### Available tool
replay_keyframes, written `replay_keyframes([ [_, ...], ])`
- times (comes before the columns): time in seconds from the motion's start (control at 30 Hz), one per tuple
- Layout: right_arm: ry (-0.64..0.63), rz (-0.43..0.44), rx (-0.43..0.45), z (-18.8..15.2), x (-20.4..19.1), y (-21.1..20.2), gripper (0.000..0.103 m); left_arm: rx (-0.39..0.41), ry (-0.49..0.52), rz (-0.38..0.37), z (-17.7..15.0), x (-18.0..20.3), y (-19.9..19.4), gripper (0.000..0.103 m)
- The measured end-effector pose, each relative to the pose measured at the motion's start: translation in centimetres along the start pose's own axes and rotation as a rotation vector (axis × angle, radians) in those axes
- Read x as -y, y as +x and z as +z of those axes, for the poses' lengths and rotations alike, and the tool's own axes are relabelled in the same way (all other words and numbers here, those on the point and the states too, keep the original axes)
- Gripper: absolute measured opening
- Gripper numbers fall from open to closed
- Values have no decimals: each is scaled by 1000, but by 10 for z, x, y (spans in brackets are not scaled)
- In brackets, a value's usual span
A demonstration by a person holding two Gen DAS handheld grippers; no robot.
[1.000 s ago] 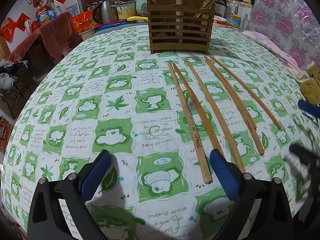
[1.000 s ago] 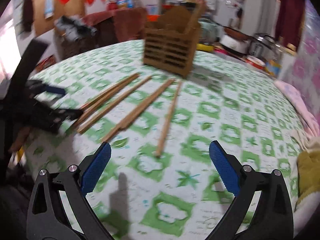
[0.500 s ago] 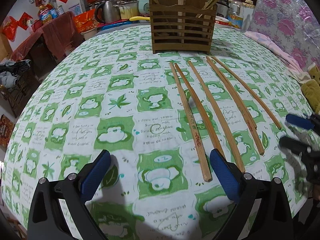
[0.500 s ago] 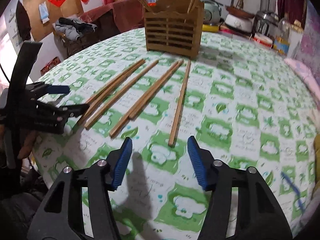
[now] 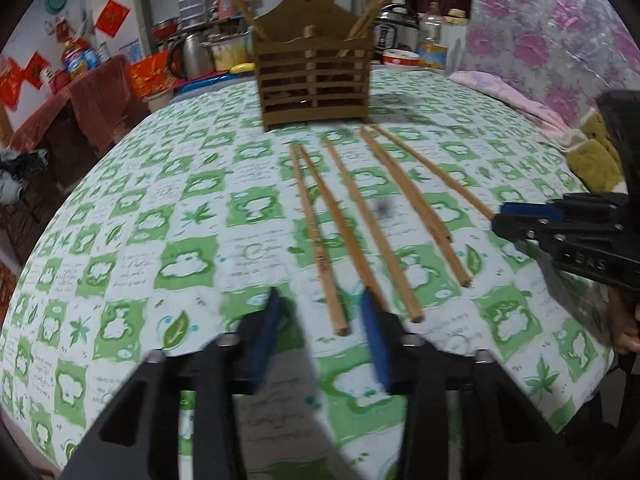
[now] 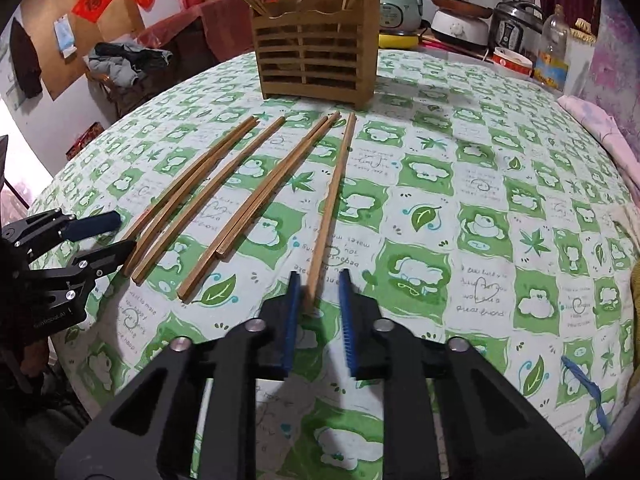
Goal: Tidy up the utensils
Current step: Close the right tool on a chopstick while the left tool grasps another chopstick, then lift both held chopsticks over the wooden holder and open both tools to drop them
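Several wooden chopsticks [image 5: 360, 220] lie side by side on the green-and-white tablecloth [image 5: 160, 240], pointing at a slatted wooden utensil holder [image 5: 314, 88] that holds a few more chopsticks. My left gripper [image 5: 320, 304] is partly open, its pads straddling the near ends of the leftmost pair. My right gripper [image 6: 320, 284] is narrowly open around the near end of the rightmost chopstick [image 6: 332, 200], with gaps at both pads. The holder [image 6: 316, 60] stands at the far side in the right wrist view. Each gripper shows in the other's view: left [image 6: 100, 236], right [image 5: 520, 220].
Kettles, rice cookers, bottles and bowls crowd the counter behind the table [image 6: 460, 20]. A floral cover and pink cloth [image 5: 520, 100] lie at the right edge. A blue strip [image 6: 580, 384] lies on the cloth at near right.
Both grippers have narrowed from wide open. The right one moved forward onto the end of the rightmost chopstick; the left one moved forward to the ends of the leftmost chopsticks.
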State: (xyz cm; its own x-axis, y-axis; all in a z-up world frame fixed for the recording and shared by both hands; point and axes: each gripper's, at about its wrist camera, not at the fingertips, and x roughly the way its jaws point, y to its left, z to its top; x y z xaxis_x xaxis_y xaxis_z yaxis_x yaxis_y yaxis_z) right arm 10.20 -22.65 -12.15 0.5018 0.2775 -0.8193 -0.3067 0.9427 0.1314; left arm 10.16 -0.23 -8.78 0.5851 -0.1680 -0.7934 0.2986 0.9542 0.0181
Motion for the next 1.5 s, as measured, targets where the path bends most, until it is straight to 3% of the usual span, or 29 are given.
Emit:
replay_keyframes([
  [0.03,0,-1,0,0,1,0,10,2,2,0,0,0,0,12],
  [0.13,7,-3,-1,0,1,0,8,0,-31,5,1,-11,1,6],
  [0.27,13,6,-6,1,3,1,8,0,-100,-23,2,-32,4,6],
  [0.47,-4,-10,-4,1,0,1,8,29,-32,62,-1,-16,4,6],
  [0.53,-2,-10,4,0,0,0,7,28,-48,48,-1,-20,5,6],
  [0.7,17,-21,80,-2,3,-14,6,17,-133,-25,5,-37,-2,6],
  [1.13,47,2,374,37,10,-109,6,145,-128,-25,62,-45,-64,6],
  [1.33,47,16,404,54,8,-117,6,192,-94,-64,92,-39,-91,6],
  [1.5,39,17,418,66,7,-121,6,177,-66,-77,114,-35,-101,6],
])
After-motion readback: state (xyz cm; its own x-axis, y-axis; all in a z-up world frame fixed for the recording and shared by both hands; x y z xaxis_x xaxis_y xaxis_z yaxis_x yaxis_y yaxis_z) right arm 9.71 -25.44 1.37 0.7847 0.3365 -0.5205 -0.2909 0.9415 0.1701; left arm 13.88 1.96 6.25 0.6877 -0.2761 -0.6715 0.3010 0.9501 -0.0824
